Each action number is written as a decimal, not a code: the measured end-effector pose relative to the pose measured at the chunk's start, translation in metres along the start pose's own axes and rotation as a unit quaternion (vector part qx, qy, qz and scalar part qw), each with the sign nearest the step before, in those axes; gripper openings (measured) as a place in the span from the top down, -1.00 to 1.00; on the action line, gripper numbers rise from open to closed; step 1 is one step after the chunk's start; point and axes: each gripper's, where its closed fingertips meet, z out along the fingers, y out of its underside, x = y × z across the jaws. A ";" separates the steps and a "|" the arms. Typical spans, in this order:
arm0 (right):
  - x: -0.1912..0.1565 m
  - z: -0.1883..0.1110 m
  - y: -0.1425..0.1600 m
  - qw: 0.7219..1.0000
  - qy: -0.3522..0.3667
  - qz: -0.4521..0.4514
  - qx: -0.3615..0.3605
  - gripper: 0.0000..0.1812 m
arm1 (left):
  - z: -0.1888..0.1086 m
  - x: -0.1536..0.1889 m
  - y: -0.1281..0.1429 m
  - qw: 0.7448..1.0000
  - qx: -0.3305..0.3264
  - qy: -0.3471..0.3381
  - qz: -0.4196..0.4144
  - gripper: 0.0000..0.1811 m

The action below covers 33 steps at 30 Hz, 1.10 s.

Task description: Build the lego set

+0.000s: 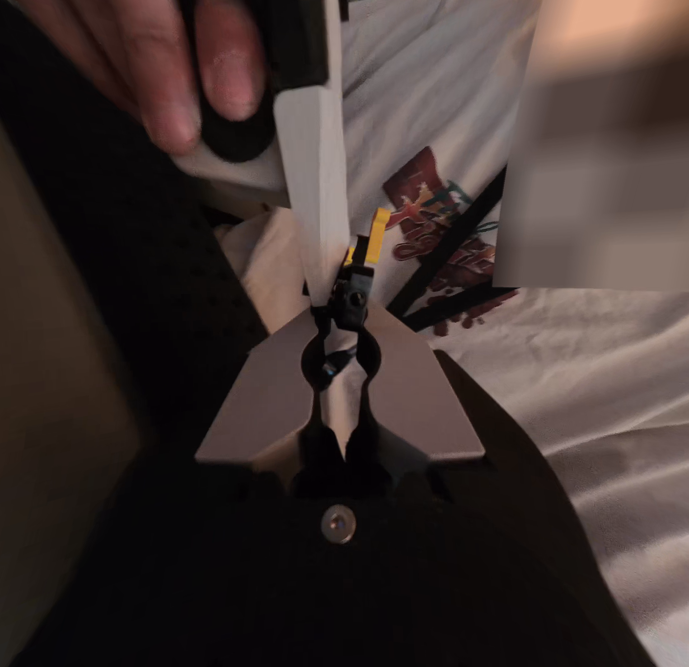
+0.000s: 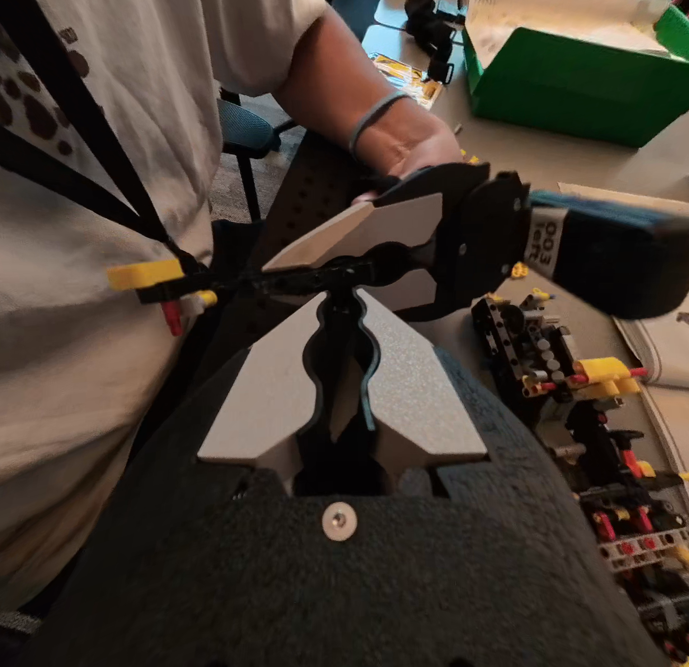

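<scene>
The right wrist view gives the whole picture: a thin black lego assembly (image 2: 261, 281) is held in the air in front of the person's white shirt (image 2: 130, 89), away from the desk (image 2: 559, 156). At its left end sits a yellow piece (image 2: 145, 273), with a red pin (image 2: 172, 319) and a white-and-yellow pin (image 2: 201, 300) just below. The left hand-held gripper (image 2: 276, 276) comes in from the right, lying nearly level, fingers pressed closed on the black beam. The right hand-held gripper (image 2: 341, 296) points up from below, tips narrowed onto a black stub under the same beam — the two meet almost at right angles.

The left wrist view shows only the end of this: the left hand-held gripper (image 1: 341, 311) clamps a dark piece (image 1: 352, 306), the yellow piece (image 1: 378, 239) beyond it, and the other gripper's white finger (image 1: 320, 164) crosses steeply from above, with a hand (image 1: 156, 52) gripping its body.

The left hand (image 2: 406, 149), wearing a wristband (image 2: 373, 119), wraps its gripper's handle. On the desk to the right lie a larger partly built lego model (image 2: 559, 388), a green box (image 2: 578, 86) farther back and an open booklet (image 2: 663, 350).
</scene>
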 end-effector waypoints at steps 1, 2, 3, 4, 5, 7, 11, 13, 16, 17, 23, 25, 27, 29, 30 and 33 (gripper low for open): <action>0.002 -0.001 0.003 1.000 0.006 -0.003 0.000 0.91 | -0.001 -0.006 0.000 0.999 -0.006 -0.030 0.016 0.91; 0.004 -0.001 0.008 1.000 0.014 -0.007 -0.005 0.91 | -0.003 -0.012 0.000 0.998 -0.011 -0.062 0.030 0.90; 0.005 -0.001 0.012 1.000 0.021 -0.016 -0.015 0.91 | -0.005 -0.017 0.001 0.995 -0.016 -0.086 0.041 0.90; 0.006 -0.001 0.014 0.999 0.025 -0.028 -0.022 0.91 | -0.006 -0.018 0.001 0.994 -0.020 -0.097 0.049 0.91; 0.007 -0.001 0.013 0.998 0.033 -0.045 -0.020 0.92 | -0.006 -0.018 0.000 0.992 -0.022 -0.109 0.066 0.91; 0.009 -0.004 0.006 0.994 0.042 -0.098 -0.008 0.91 | -0.007 -0.015 -0.003 0.986 -0.021 -0.124 0.107 0.91; 0.018 -0.009 -0.004 0.979 0.083 -0.187 -0.014 0.92 | -0.012 -0.013 -0.013 0.976 -0.002 -0.151 0.158 0.91; 0.019 -0.010 -0.005 0.976 0.084 -0.198 -0.031 0.92 | -0.012 -0.016 -0.014 0.960 -0.014 -0.187 0.206 0.90; 0.032 -0.021 -0.004 0.969 0.122 -0.209 -0.053 0.92 | -0.014 -0.012 -0.024 0.933 -0.008 -0.231 0.274 0.91; 0.039 -0.027 0.000 0.968 0.136 -0.199 -0.067 0.92 | -0.016 -0.014 -0.029 0.919 -0.003 -0.257 0.299 0.91; 0.052 -0.062 0.002 0.985 0.118 0.125 -0.021 0.92 | -0.041 -0.040 -0.054 0.763 -0.027 -0.466 0.447 0.91; 0.044 -0.070 -0.016 0.968 0.057 0.235 0.074 0.93 | -0.052 -0.049 -0.059 0.682 -0.058 -0.537 0.493 0.91; 0.047 -0.077 -0.014 0.947 0.054 0.292 0.123 0.93 | -0.054 -0.055 -0.059 0.628 -0.093 -0.571 0.521 0.91; 0.049 -0.078 -0.002 0.938 0.074 0.312 0.135 0.93 | -0.055 -0.063 -0.057 0.580 -0.127 -0.593 0.544 0.91; 0.046 -0.077 0.002 0.934 0.075 0.319 0.141 0.93 | -0.056 -0.068 -0.055 0.558 -0.145 -0.607 0.547 0.91; 0.027 -0.059 0.022 0.938 0.075 0.327 0.091 0.93 | -0.060 -0.089 -0.046 0.524 -0.203 -0.636 0.529 0.91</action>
